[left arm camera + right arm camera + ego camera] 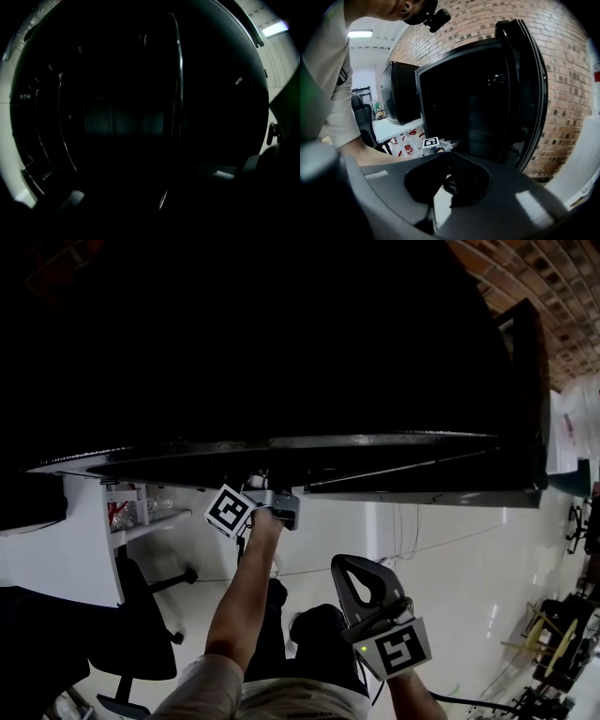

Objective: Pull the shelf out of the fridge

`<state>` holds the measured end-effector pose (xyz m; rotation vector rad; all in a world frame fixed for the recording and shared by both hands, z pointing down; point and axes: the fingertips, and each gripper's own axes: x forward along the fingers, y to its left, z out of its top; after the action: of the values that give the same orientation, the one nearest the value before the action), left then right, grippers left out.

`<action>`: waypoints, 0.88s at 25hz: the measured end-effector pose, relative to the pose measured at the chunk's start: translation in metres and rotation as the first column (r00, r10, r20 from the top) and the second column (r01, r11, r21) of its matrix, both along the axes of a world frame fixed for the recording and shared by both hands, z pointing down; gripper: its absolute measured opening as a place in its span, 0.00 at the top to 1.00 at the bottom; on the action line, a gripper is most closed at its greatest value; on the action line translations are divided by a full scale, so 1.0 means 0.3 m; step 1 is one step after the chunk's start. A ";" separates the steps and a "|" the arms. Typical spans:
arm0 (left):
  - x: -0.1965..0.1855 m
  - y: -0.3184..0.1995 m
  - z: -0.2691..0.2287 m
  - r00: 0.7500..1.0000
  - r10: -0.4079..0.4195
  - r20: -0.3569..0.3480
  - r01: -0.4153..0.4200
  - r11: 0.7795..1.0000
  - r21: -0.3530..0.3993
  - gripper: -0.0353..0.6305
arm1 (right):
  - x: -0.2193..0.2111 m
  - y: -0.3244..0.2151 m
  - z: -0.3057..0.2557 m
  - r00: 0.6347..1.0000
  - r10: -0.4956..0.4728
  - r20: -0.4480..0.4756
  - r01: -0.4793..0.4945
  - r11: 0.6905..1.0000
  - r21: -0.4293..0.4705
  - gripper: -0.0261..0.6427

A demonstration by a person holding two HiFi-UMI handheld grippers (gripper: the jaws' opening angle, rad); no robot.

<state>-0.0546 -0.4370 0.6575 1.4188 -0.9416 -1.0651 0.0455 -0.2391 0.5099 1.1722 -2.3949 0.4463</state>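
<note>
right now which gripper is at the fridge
The left gripper, raised to the front edge of the fridge; the right gripper hangs lower, clear of it.

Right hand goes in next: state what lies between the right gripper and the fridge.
Head view: only pale floor lies between the right gripper and the fridge. Beside that stretch, the left gripper and the forearm reach to the fridge's front.

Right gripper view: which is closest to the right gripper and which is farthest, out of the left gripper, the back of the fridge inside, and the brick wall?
Starting from the right gripper:
1. the left gripper, low in the middle, at the fridge's opening.
2. the back of the fridge, dark, deeper in behind it.
3. the brick wall, behind and above the fridge.
</note>
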 end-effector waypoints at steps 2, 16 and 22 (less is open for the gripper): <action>0.003 0.022 -0.004 1.000 0.011 -0.001 -0.011 1.000 0.005 0.94 | -0.010 0.004 0.004 1.000 -0.008 0.001 0.008 1.000 -0.001 0.95; 0.003 0.169 -0.093 0.999 0.025 -0.042 -0.024 0.999 0.035 0.94 | 0.005 0.044 -0.041 1.000 -0.008 -0.006 0.008 1.000 0.000 0.95; 0.001 0.260 -0.163 0.999 0.037 -0.034 -0.035 0.998 0.043 0.94 | 0.011 0.065 -0.113 1.000 0.003 -0.001 -0.003 0.999 0.047 0.95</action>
<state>-0.0543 -0.3591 0.6086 1.4423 -0.8695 -1.0859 0.0490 -0.2196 0.4760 1.1956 -2.4156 0.3917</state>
